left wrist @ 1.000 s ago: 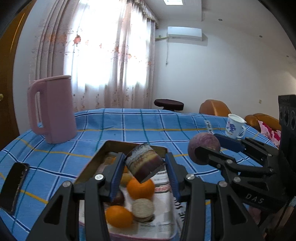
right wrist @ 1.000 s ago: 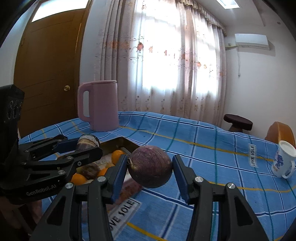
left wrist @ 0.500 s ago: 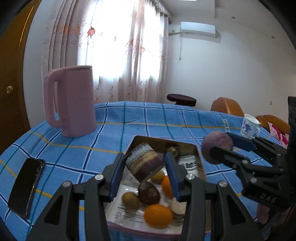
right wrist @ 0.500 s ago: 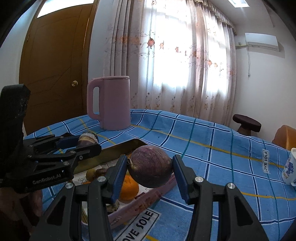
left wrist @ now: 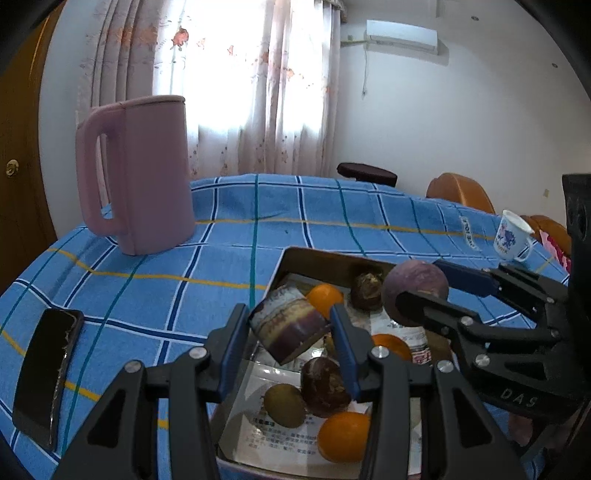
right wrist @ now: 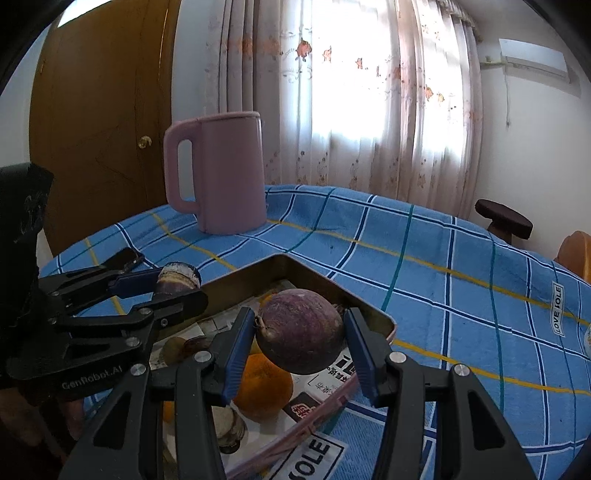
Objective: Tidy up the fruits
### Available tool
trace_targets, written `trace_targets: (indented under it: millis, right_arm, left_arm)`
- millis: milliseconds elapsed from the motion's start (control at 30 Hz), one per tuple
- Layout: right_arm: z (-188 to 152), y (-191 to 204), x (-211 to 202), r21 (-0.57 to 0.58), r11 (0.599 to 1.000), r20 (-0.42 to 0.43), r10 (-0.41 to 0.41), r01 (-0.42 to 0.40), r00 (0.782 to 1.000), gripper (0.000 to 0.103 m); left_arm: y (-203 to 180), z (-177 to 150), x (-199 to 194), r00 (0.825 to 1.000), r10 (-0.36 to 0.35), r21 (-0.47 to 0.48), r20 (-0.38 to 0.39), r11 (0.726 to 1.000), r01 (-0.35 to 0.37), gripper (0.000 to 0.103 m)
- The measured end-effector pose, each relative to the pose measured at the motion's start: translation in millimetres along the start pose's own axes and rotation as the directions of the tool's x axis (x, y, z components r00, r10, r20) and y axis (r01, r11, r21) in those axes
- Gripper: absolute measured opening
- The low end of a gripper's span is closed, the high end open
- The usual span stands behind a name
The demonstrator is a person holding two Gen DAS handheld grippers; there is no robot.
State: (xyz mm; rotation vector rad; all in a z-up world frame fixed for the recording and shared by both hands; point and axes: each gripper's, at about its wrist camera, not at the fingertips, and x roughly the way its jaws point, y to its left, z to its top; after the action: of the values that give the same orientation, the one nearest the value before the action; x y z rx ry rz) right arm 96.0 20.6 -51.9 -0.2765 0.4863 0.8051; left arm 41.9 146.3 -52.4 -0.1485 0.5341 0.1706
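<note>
a lived-in room of a home. ahead of the tongs a table wears a blue checked cloth (left wrist: 332,206), with a pink jug (left wrist: 140,177) at the far left and a mug (left wrist: 511,236) far right. behind them hang flowered curtains (right wrist: 332,92) over a bright window, beside a wooden door (right wrist: 99,129). an air conditioner (left wrist: 400,35) sits high on the white wall, above a stool (left wrist: 365,173).

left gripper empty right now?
No, the left gripper is clamped on a short striped purple chunk above the tray.
</note>
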Motion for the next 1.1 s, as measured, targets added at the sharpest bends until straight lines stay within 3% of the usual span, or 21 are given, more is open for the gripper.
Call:
trace_targets:
  millis: [133, 267, 467, 633, 767, 933, 1100]
  right_arm:
    - [-4, -2, 9, 0.013, 1.000, -0.036, -0.003, 0.003, 0.999, 0.052]
    - [-3, -3, 4, 0.017, 1.000, -0.012, -0.017, 0.017, 1.000, 0.058]
    - [-5, -4, -3, 0.023, 0.999, 0.002, -0.040, 0.040, 0.999, 0.063]
    - [-9, -6, -15, 0.036, 0.997, 0.026, -0.066, 0.065, 0.997, 0.068]
    - [-13, -7, -26, 0.029, 0.994, 0.034, -0.102, 0.101, 0.994, 0.069]
    - [-14, -9, -44, 0.031, 0.991, 0.069, -0.132, 0.130, 0.989, 0.070]
    - [-10, -6, -58, 0.024, 0.989, 0.100, -0.148, 0.146, 0.984, 0.074]
  left_arm:
    - [0, 2, 4, 1.000, -0.001, 0.003, -0.010, 1.000, 0.001, 0.047]
    - [-2, 2, 2, 1.000, 0.010, 0.008, 0.005, 1.000, -0.011, 0.049]
    - [-5, 2, -3, 0.999, 0.027, 0.013, 0.025, 1.000, -0.027, 0.059]
    - [-4, 0, -11, 0.997, 0.046, 0.005, 0.059, 0.999, -0.047, 0.075]
    - [-4, -1, -20, 0.996, 0.042, -0.010, 0.084, 0.999, -0.042, 0.078]
    - [-4, 0, -36, 0.990, 0.045, -0.029, 0.135, 0.999, -0.041, 0.094]
    - [-8, 2, -45, 0.987, 0.040, -0.026, 0.156, 0.999, -0.036, 0.095]
